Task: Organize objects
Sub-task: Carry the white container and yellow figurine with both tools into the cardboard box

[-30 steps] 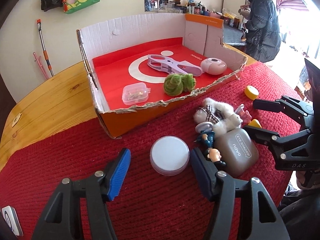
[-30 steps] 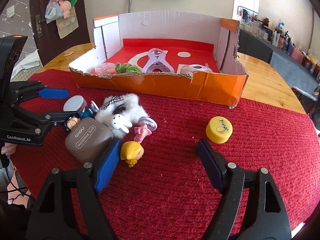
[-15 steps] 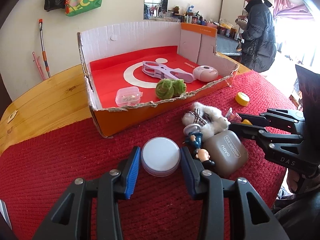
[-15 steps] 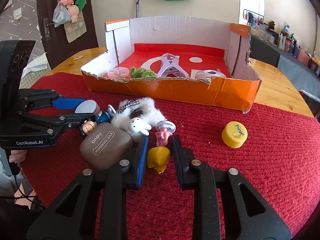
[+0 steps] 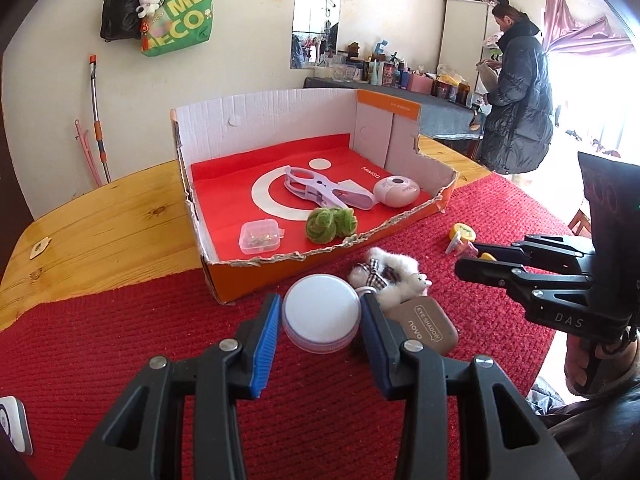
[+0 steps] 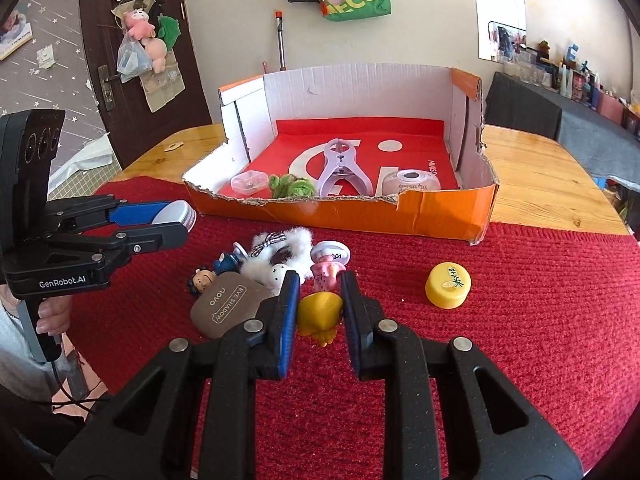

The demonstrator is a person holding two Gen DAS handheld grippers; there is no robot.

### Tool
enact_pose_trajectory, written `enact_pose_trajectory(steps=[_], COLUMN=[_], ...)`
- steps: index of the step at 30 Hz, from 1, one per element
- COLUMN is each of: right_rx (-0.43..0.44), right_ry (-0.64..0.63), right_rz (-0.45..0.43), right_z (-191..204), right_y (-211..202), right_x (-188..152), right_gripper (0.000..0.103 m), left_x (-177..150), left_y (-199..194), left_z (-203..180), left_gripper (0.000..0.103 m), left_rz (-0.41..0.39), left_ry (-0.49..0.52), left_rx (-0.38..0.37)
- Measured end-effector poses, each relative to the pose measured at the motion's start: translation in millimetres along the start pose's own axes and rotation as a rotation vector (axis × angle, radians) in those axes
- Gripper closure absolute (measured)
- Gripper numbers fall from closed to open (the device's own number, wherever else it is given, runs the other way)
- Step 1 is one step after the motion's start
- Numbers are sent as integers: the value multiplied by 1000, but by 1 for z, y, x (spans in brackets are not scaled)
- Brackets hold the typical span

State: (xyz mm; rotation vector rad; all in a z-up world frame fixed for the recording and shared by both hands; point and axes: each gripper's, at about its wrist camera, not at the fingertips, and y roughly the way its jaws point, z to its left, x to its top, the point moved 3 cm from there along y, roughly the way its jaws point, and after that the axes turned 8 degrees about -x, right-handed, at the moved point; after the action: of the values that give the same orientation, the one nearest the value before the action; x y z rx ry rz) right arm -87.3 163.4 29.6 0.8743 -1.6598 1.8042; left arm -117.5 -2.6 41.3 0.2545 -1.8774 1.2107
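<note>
My left gripper (image 5: 318,320) has its jaws closed on the smooth round white tin (image 5: 321,312), lifted just before the torn front edge of the cardboard box (image 6: 340,212). My right gripper (image 6: 320,312) pinches the glossy yellow figurine (image 6: 318,314) beside the matte taupe case (image 6: 226,304) and fluffy white plush (image 6: 280,256). To the right the ribbed red mat (image 6: 540,340) lies open around a yellow cap (image 6: 448,285), up to the wooden worktop (image 6: 552,184).
</note>
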Motion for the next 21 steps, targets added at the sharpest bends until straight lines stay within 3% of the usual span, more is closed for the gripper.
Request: enact_pose_trajectory(steps=[11, 16, 21], right_rx=[14, 2, -19], right_ry=[0, -24, -73], right_rz=[-39, -93, -72], right_z=[-3, -14, -26], right_y=[-12, -18, 3], right_x=[12, 51, 101], right_gripper=[83, 83, 83], left_x=[19, 53, 85], left_y=[-10, -1, 33], left_z=[-5, -3, 13], left_gripper=[61, 61, 61], left_rz=[-43, -46, 29], left_ry=[-4, 9, -29], left_rx=[-8, 10, 3])
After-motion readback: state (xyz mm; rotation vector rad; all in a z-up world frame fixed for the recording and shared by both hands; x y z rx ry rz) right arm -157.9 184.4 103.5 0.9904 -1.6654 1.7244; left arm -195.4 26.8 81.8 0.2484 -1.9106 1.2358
